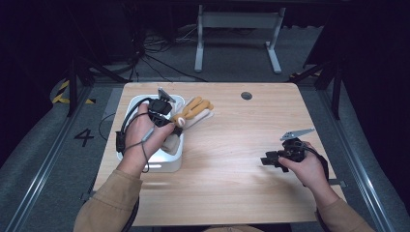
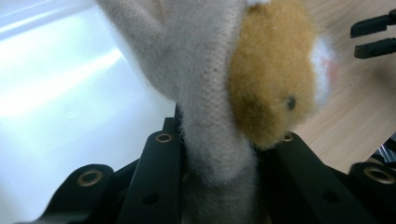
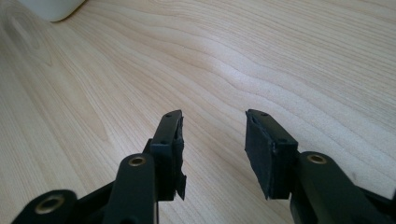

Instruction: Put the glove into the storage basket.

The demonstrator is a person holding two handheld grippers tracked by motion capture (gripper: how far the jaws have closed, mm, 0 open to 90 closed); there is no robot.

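Between left gripper (image 2: 219,154) fingers (image 2: 159,172), plush toy (image 2: 224,84)

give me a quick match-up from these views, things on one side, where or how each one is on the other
Things:
1. left hand-held gripper
2. right hand-held gripper
3. white bin
4. round hole

States or places:
a. open over bare wood, holding nothing
b. set in the tabletop near the far edge
c. shut on the plush toy
d. sits at the table's left side

Pairs: 1-c, 2-a, 3-d, 4-b
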